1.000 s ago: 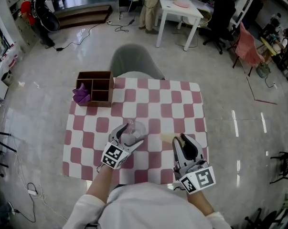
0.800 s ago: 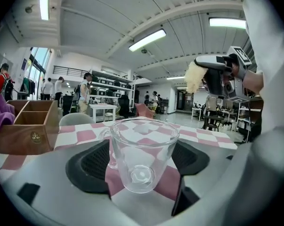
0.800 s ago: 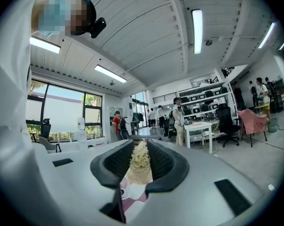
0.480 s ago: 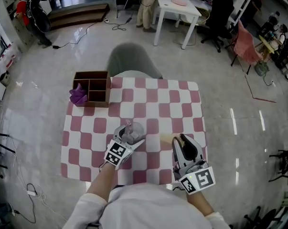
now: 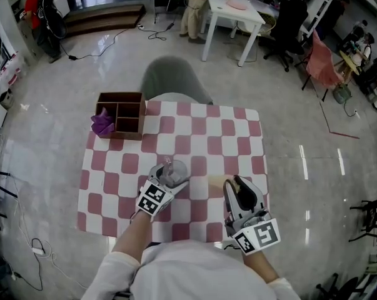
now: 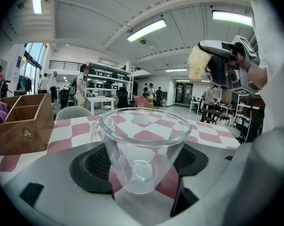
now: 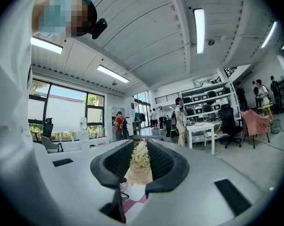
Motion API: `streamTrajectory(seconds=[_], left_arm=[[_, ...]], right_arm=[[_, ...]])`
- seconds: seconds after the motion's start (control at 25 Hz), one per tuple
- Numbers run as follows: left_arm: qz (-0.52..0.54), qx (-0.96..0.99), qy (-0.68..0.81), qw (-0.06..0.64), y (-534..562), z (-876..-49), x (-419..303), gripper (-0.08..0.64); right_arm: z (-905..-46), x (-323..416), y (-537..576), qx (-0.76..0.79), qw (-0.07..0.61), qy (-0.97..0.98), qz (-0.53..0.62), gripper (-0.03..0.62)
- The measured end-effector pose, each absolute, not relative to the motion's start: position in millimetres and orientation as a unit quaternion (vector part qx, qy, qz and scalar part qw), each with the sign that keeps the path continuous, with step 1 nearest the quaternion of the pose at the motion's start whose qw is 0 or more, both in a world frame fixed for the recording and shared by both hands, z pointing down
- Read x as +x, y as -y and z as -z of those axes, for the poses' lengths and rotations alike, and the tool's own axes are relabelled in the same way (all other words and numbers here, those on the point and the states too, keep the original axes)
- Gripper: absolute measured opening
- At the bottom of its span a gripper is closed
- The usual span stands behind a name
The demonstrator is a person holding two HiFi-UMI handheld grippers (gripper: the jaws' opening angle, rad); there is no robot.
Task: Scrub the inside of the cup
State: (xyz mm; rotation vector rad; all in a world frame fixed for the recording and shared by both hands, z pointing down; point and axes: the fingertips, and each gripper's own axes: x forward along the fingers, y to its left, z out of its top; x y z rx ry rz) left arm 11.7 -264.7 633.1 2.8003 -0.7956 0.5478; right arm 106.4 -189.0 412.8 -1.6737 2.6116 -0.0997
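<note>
A clear glass cup [image 6: 142, 147] with a handle on its left stands upright between the jaws of my left gripper [image 6: 142, 166], which is shut on it. From above, the cup [image 5: 172, 172] is over the checked table [image 5: 207, 136], left of centre near the front. My right gripper [image 7: 141, 166] is shut on a pale yellow loofah scrubber [image 7: 140, 163]; it points upward. In the head view the right gripper [image 5: 233, 183] is right of the cup, apart from it. The left gripper view shows the scrubber [image 6: 197, 63] raised at the upper right.
A brown wooden compartment box [image 5: 124, 116] with a purple cloth [image 5: 102, 122] beside it sits at the table's far left corner. A grey chair [image 5: 174, 81] stands behind the table. People and white desks are far off in the room.
The left gripper with the cup has shifted slightly. The right gripper has stayed almost where it was.
</note>
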Motion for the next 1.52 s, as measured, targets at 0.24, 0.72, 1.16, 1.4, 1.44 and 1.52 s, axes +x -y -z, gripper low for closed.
streamTrajectory(seconds=[0.24, 0.72, 1.16, 1.4, 1.44, 1.52], left_arm=[[-0.196, 0.942, 0.26, 0.076, 259.6, -628.5, 11.8, 0.387], [-0.22, 0.935, 0.278, 0.016, 250.9, -548.7, -10.1, 0.387], [-0.264, 0.917, 0.296, -0.048, 224.9, -493.2, -24.7, 0.387], [-0.285, 0.909, 0.297, -0.061, 211.8, -491.9, -26.4, 0.387], [-0.29, 0.908, 0.297, -0.062, 210.0, -492.5, -26.1, 0.387], [-0.3, 0.905, 0.294, -0.069, 205.9, -493.8, -24.5, 0.387]], right_arm=[[-408.5, 107.4, 188.9, -0.539, 0.025, -0.842, 0.026, 0.095], [-384.1, 87.1, 185.9, -0.498, 0.049, -0.866, 0.008, 0.095], [-361.1, 54.5, 172.5, -0.448, 0.08, -0.891, -0.008, 0.095], [-353.8, 36.0, 165.2, -0.419, 0.087, -0.904, -0.016, 0.095], [-353.4, 31.7, 164.1, -0.412, 0.087, -0.907, -0.017, 0.095], [-353.6, 21.6, 162.1, -0.395, 0.083, -0.915, -0.02, 0.095]])
